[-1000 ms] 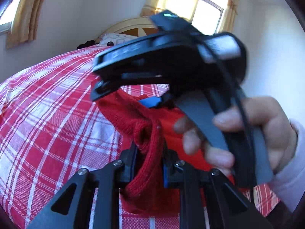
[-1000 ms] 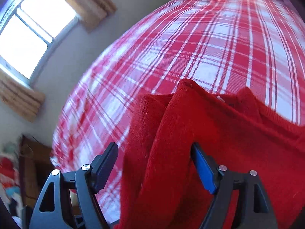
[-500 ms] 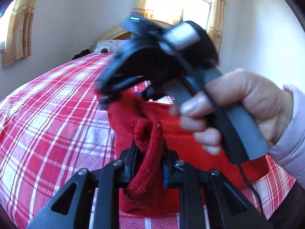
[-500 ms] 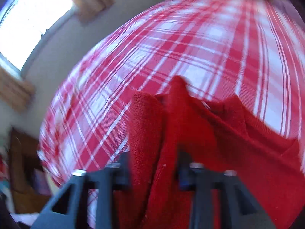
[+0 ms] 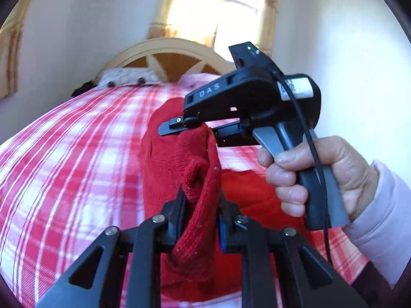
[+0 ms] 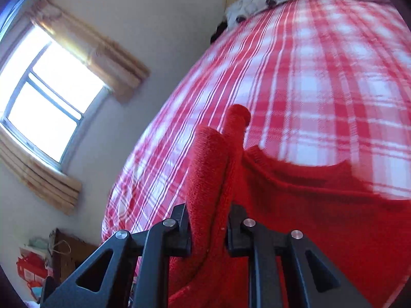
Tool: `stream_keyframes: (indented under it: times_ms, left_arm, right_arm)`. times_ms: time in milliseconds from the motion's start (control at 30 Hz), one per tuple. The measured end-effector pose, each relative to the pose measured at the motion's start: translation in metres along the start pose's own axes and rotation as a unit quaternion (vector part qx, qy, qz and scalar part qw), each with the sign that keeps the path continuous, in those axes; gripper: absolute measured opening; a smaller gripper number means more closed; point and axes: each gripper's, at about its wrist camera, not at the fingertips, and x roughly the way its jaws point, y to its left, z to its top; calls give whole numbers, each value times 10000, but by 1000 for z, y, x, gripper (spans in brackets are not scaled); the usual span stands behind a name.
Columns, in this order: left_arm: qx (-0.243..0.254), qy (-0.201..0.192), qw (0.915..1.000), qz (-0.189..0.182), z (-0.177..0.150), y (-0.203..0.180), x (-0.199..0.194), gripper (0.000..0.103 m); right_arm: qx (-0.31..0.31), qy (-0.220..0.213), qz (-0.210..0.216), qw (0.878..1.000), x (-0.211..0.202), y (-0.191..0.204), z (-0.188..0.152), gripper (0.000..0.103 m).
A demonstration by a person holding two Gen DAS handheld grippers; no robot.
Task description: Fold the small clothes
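While both tools pinch a red garment (image 5: 177,159), plaid bedding (image 5: 64,154) spreads below.

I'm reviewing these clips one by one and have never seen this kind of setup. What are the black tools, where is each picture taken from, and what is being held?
There is no robot arm here. A person holds a hand-operated two-finger gripper in each hand, and each gripper carries a wide-angle camera looking forward along its fingers.

The left wrist view shows the left gripper at the bottom edge, clamped on a bunched fold of a red knitted garment. Further off in the same picture is the right gripper, with the person's hand squeezing its handle.

The right wrist view looks along the right gripper's own fingers. Its jaws are closing, with a fold of the same garment between them.

The garment is lifted partly off a bed with a red and white checked cover. A wooden headboard and a curtained window sit behind.
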Motion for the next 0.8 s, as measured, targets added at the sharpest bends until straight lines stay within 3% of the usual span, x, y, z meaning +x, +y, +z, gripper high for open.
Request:
stream_keyframes:
  times_ms: [133,300,533,600,800]
  left_arm:
    - [358,100,9987,-349,2,-37,14,21]
    - [784,452,9943,-565,-15,-82,44,21]
    - [1490,916,9834,-473,-46,-111,69,21]
    - [1596,914,9816,-505,-47,-114,62,27]
    - [1353,852,9802,-1169,-32,-85,19,64]
  right_arm:
    - [136,-296,-82,9994,-48,-35,-9,18]
    - [777,-493,-326,9952,-80,-108,-40,18]
    - [1006,-546,-489,9922,-79,-168,-80,18]
    - [1050,-656,-423,9914,-79,-177,-85,18]
    - [1746,-957,-15,9800,-95,-195,-95,22]
